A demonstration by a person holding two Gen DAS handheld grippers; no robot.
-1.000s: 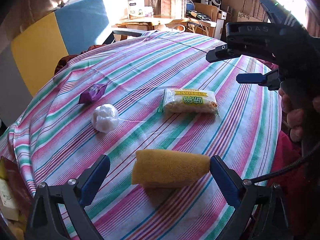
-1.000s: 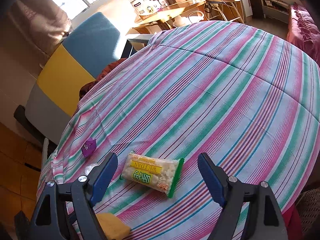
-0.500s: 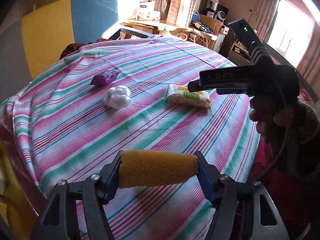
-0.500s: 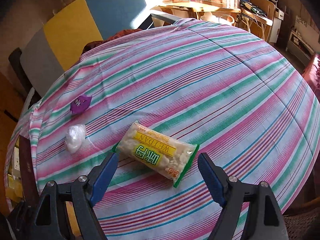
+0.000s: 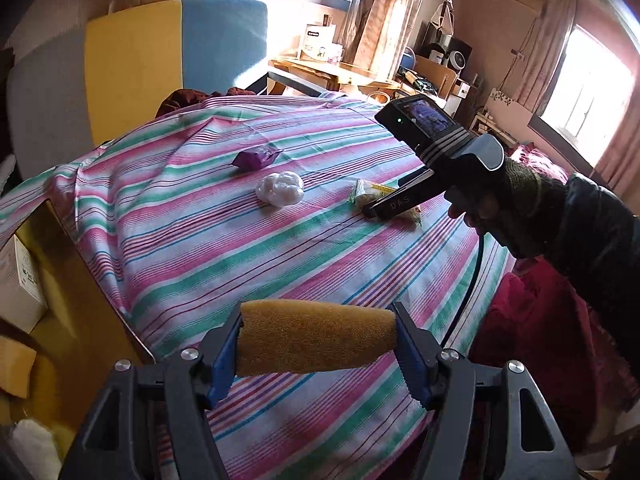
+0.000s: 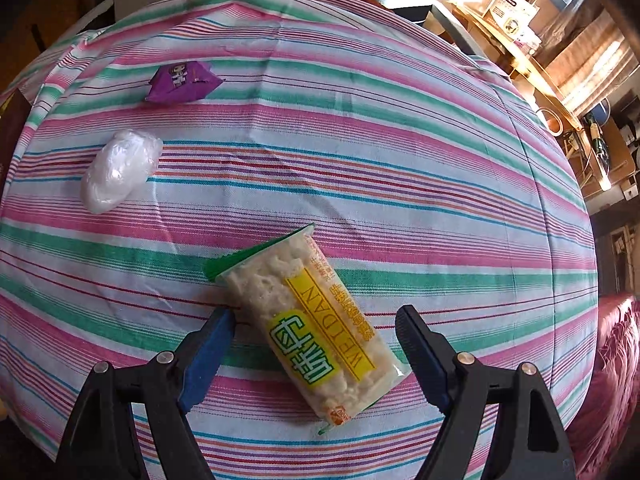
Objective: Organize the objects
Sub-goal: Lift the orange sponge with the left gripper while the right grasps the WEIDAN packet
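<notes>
**Two grippers, one load carried, one target lined up**

Two changes stand out against a second ago. Then the sponge [image 5: 316, 336] lay on the striped worktop [image 5: 192, 240] between spread fingers; now the left gripper [image 5: 318, 354] is clamped on it end to end and has lifted it, so it hangs near the worktop's near edge. I judge that pick done, with only the drop-off left. No bin or tray for it shows, so where it should go cannot be told.

The right gripper [image 6: 310, 354] has meanwhile come down close over the cracker pack [image 6: 312, 328]. Its fingers are spread wide, one on each side of the pack's lower half, neither touching the wrapper as far as I can see. The pack lies at a slant across the gap, so closing may call for a small turn of the wrist first.

Left alone farther back are the white plastic wad [image 6: 120, 168] and the purple sachet [image 6: 182, 80], near each other and well apart from the pack. Both likely wait their turn.
</notes>
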